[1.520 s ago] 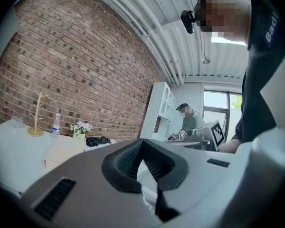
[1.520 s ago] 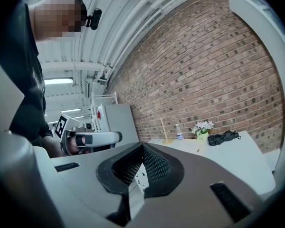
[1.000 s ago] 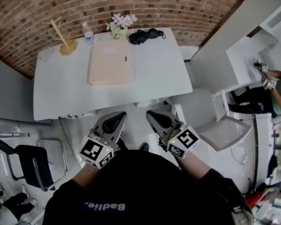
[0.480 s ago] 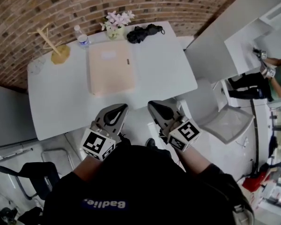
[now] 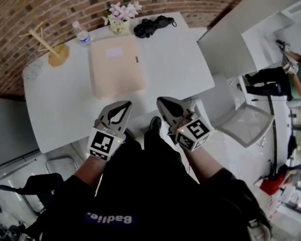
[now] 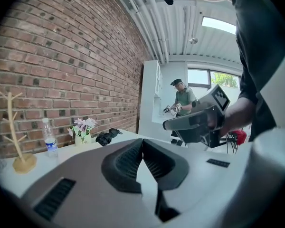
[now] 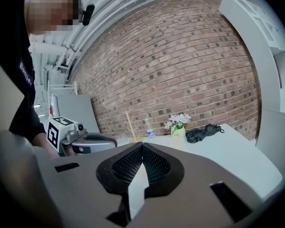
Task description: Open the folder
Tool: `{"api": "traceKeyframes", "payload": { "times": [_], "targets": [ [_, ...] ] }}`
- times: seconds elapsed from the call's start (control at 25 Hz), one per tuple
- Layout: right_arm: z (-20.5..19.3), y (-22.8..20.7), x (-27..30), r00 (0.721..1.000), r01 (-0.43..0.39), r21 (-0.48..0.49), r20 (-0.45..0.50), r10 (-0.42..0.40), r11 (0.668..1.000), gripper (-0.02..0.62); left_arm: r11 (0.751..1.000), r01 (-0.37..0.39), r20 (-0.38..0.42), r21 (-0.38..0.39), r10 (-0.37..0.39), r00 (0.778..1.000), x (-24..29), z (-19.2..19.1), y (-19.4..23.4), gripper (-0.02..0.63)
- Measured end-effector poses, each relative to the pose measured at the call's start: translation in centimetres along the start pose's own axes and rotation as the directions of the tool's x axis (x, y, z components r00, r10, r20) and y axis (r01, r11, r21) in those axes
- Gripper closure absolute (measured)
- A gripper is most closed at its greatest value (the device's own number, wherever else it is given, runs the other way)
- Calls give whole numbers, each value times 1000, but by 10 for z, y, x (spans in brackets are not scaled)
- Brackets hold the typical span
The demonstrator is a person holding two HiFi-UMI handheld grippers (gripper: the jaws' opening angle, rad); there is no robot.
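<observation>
A closed beige folder (image 5: 118,67) lies flat on the white table (image 5: 175,69), with a small dark tab on its right side. Both grippers hang side by side over the table's near edge, short of the folder. My left gripper (image 5: 122,106) is shut with nothing in it, and its own view (image 6: 142,142) shows the pads meeting. My right gripper (image 5: 163,102) is shut and empty too, its pads (image 7: 142,146) pressed together. The folder is hidden behind the jaws in both gripper views.
Along the table's far edge by the brick wall stand a wooden branch stand (image 5: 51,51), a water bottle (image 5: 81,33), a vase of flowers (image 5: 119,18) and a black bundle (image 5: 150,25). A white chair (image 5: 241,124) stands at the right, with a person (image 5: 296,74) beyond it.
Both grippers have moved forward and down toward the table's near edge, staying shut. The table and folder now sit closer in the head view.
</observation>
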State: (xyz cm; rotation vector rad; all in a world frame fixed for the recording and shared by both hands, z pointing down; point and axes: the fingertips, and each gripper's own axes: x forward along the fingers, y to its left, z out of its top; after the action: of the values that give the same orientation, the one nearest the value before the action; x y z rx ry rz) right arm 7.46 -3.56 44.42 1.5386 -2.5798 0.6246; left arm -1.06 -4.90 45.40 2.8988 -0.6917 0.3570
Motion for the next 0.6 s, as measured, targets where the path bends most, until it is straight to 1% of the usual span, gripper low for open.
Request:
{"api": "traceKeyframes", "payload": {
  "times": [0.12, 0.32, 0.4, 0.52, 0.6],
  "targets": [
    [-12, -15, 13, 1000, 4, 23, -21, -3, 1000, 568, 999, -15, -29, 53, 16, 999, 13, -11, 6, 603],
    [-30, -41, 31, 997, 5, 23, -75, -4, 1000, 568, 994, -41, -90, 104, 51, 995, 36, -29, 19, 603],
    [-39, -51, 39, 997, -2, 20, -80, 4, 1000, 568, 991, -43, -128, 130, 59, 990, 45, -38, 24, 603],
    [-55, -65, 50, 994, -13, 43, -107, 17, 999, 568, 985, -35, -191, 166, 67, 979, 58, -54, 29, 601],
    [-64, -74, 58, 992, -10, 58, -129, 18, 998, 568, 983, -20, -230, 183, 62, 971, 67, -65, 31, 577]
  ]
}}
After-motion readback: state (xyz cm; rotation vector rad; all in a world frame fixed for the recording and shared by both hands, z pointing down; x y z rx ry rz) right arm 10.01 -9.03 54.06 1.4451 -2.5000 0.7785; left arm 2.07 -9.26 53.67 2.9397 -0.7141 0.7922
